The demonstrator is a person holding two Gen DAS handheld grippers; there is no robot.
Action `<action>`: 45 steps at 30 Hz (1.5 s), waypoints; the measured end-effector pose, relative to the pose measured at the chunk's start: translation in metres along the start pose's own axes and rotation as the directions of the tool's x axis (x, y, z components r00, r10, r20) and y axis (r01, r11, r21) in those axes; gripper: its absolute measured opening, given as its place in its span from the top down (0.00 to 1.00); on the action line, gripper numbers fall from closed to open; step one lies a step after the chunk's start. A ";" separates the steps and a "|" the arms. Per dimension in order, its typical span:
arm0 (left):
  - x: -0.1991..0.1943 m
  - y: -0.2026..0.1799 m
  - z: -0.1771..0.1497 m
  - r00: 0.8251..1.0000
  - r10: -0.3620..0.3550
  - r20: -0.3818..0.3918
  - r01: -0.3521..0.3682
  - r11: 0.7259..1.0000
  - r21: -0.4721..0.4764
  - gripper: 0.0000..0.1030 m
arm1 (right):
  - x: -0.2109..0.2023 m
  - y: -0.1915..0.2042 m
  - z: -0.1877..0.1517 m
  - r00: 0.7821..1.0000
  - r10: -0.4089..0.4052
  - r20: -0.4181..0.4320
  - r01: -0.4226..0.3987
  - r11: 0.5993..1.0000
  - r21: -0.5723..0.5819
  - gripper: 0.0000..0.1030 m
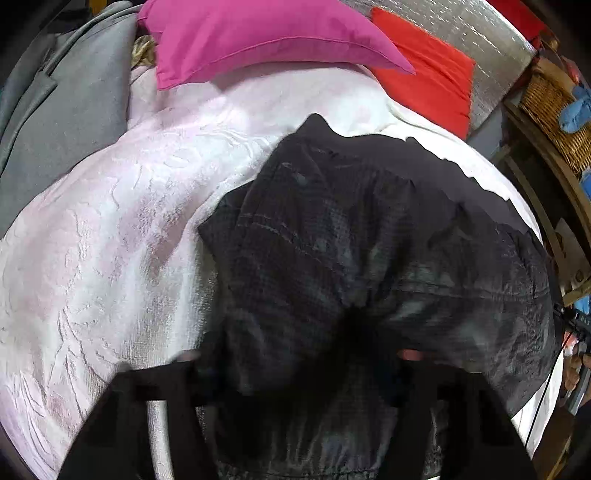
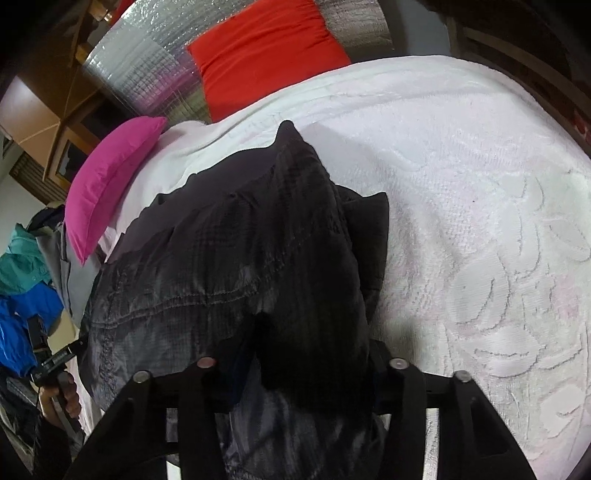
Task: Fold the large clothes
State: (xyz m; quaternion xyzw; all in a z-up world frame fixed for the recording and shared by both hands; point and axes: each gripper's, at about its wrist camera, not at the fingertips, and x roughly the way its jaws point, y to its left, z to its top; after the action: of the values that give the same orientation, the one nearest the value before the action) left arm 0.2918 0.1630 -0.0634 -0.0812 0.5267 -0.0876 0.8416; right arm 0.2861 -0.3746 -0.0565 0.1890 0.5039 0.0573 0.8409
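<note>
A black quilted jacket (image 1: pixel 369 240) lay bunched on the white textured bedspread (image 1: pixel 110 240) of a bed, below a pink pillow (image 1: pixel 258 37). Both the left hand-held gripper (image 1: pixel 299 358) and the right hand-held gripper (image 2: pixel 303 365) were clamped on its near edge.

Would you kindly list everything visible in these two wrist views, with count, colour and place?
Jacket: one, black, quilted, bunched on the bedspread, gathered between both grippers' jaws.
Bedspread: one, white, embossed, covering the bed.
Pink pillow: one, at the head of the bed.
Red cushion: one, against the silver padded panel.
Silver padded panel: one, behind the pillows.
Grey garment: one, at the bed's left edge.
Wicker basket: one, tan, on the shelf at right.
Blue and teal clothes: a heap, count unclear, beside the bed.
Left gripper: black.
Right gripper: black.
</note>
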 end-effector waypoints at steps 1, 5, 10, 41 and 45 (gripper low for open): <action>-0.001 -0.006 0.002 1.000 0.017 0.004 -0.017 1.000 0.021 0.66 | -0.004 0.006 0.002 1.000 -0.018 0.003 0.018 1.000 -0.019 0.77; -0.019 -0.024 0.011 0.996 0.081 0.040 -0.084 0.994 0.070 0.83 | -0.030 0.030 0.010 0.998 -0.042 0.037 0.044 0.996 -0.082 0.87; -0.079 -0.043 0.021 0.984 0.068 0.166 -0.085 0.992 0.097 0.86 | -0.091 0.072 0.025 0.992 -0.029 0.126 0.051 0.982 -0.179 0.90; -0.093 -0.026 -0.071 0.986 0.017 0.165 -0.025 0.999 0.046 0.40 | -0.109 -0.036 -0.076 0.995 0.005 0.095 -0.003 1.000 -0.025 0.37; -0.067 -0.048 -0.074 0.987 0.130 0.099 -0.144 0.978 0.154 0.93 | -0.100 -0.008 -0.074 0.988 -0.133 0.082 0.144 0.980 -0.140 0.90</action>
State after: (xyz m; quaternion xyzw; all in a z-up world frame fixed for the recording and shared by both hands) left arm 0.1929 0.1284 -0.0261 0.0196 0.4848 -0.0677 0.8718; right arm 0.1724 -0.3913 -0.0084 0.0934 0.4794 0.0282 0.8722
